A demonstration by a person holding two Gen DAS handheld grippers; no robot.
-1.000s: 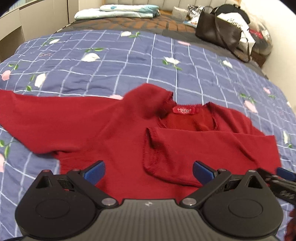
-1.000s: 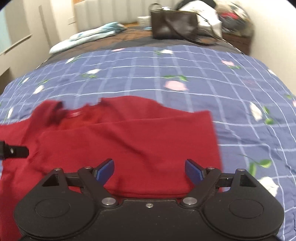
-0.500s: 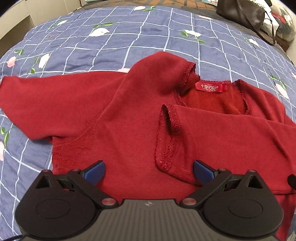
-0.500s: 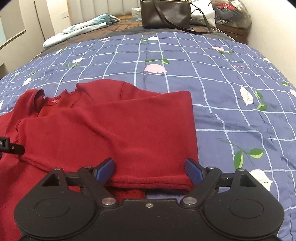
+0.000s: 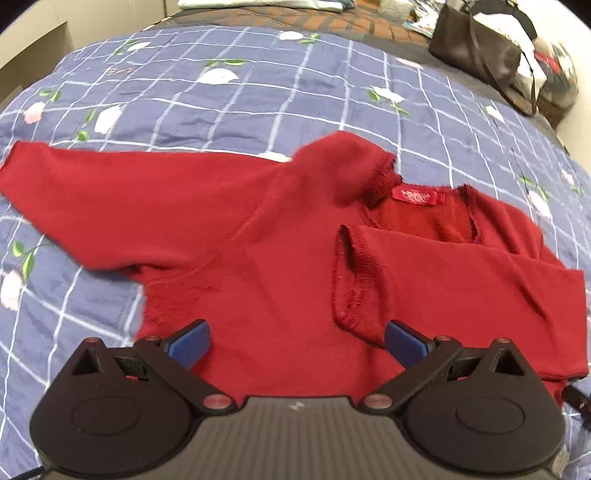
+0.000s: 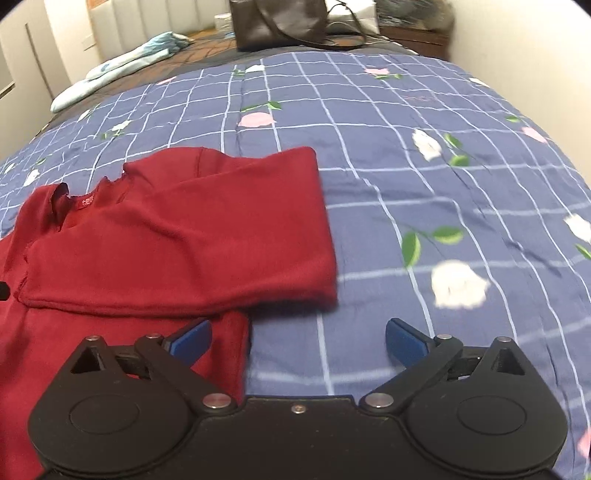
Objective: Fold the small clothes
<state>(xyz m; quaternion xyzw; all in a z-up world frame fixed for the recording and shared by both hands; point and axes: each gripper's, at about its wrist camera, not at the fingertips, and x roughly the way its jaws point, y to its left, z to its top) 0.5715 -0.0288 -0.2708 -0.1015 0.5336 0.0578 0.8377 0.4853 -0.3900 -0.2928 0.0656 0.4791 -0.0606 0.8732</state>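
Observation:
A small red knit sweater (image 5: 258, 266) lies flat on the blue checked quilt (image 5: 258, 92). Its right sleeve (image 5: 461, 280) is folded across the chest, while the left sleeve (image 5: 110, 206) stretches out flat to the left. A red label (image 5: 417, 195) shows at the neckline. My left gripper (image 5: 295, 341) hovers open over the sweater's lower body, holding nothing. In the right wrist view the same sweater (image 6: 166, 240) fills the left half, and my right gripper (image 6: 297, 339) is open above its lower right corner and the bare quilt (image 6: 424, 177).
A dark handbag (image 5: 476, 48) and clutter sit at the far end of the bed, seen also as the handbag (image 6: 280, 22) in the right wrist view. A pale folded blanket (image 6: 122, 70) lies at the far left. Bare quilt spreads to the sweater's right.
Both grippers have pulled back from the sweater. The right gripper has shifted to the right, so more bare quilt shows. The sweater stays as it was, right sleeve folded in.

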